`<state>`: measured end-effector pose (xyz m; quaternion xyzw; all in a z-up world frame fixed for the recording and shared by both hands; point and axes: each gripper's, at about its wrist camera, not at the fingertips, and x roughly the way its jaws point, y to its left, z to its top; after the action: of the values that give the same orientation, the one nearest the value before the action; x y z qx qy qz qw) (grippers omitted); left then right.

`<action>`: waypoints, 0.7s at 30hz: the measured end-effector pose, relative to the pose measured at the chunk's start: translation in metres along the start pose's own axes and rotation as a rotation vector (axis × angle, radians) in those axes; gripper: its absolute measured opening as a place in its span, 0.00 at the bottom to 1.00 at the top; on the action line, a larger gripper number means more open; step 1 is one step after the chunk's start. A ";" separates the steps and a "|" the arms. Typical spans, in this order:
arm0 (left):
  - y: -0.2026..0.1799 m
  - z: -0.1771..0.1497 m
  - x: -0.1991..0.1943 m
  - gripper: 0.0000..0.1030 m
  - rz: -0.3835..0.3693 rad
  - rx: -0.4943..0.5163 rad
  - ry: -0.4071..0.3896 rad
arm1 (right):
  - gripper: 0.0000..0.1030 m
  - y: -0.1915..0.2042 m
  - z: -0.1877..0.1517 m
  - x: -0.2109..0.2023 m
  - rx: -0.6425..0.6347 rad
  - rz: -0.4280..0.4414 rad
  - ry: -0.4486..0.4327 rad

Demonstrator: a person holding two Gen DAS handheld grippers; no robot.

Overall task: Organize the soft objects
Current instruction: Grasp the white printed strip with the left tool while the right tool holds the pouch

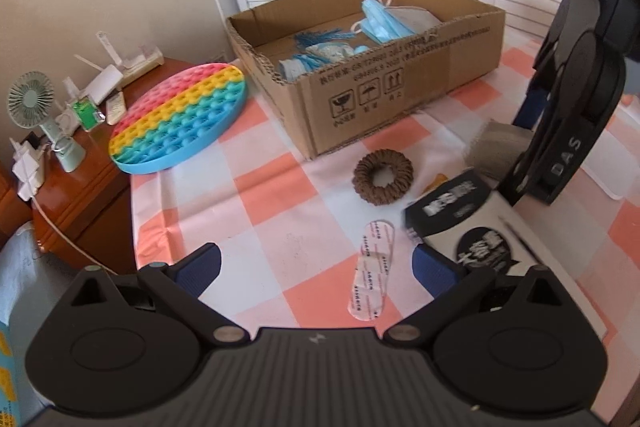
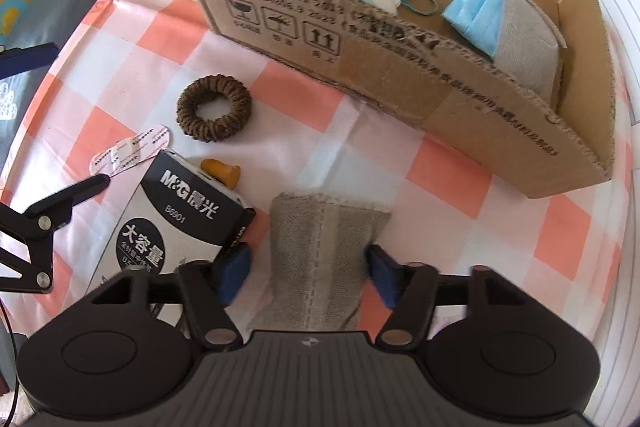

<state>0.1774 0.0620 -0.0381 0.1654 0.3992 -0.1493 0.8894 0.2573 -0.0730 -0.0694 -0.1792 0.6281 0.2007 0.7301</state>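
Observation:
My right gripper (image 2: 308, 271) points straight down over a folded grey mask (image 2: 320, 259) that lies flat on the checked cloth. Its blue pads stand on either side of the mask without pressing it, so the gripper is open. Beside its left finger lies a black-and-white pen box (image 2: 172, 227). My left gripper (image 1: 320, 267) hovers open over a sticking plaster (image 1: 372, 267), holding nothing. A brown knitted ring (image 1: 383, 177) rests between the plaster and the cardboard box (image 1: 360, 95). The box holds blue masks (image 2: 480, 11), a grey mask, a tassel and a pouch.
A rainbow bubble mat (image 1: 180, 115) overhangs the table's left edge by the box. A small orange rubber piece (image 2: 222, 173) lies against the pen box. A wooden side table (image 1: 80, 187) with a small fan and chargers stands to the left. White shutters rise behind the box.

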 end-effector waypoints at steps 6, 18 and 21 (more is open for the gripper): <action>0.003 -0.003 -0.001 0.92 -0.035 0.025 -0.009 | 1.00 0.012 -0.008 0.016 0.001 -0.009 -0.015; 0.015 -0.018 -0.005 0.88 -0.052 -0.014 0.008 | 1.00 0.003 -0.024 0.007 0.031 -0.014 -0.106; 0.016 -0.021 -0.004 0.86 -0.052 -0.025 0.019 | 1.00 0.001 -0.030 0.002 0.033 -0.016 -0.123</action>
<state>0.1672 0.0854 -0.0460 0.1453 0.4135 -0.1656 0.8834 0.2313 -0.0874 -0.0755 -0.1595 0.5837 0.1950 0.7720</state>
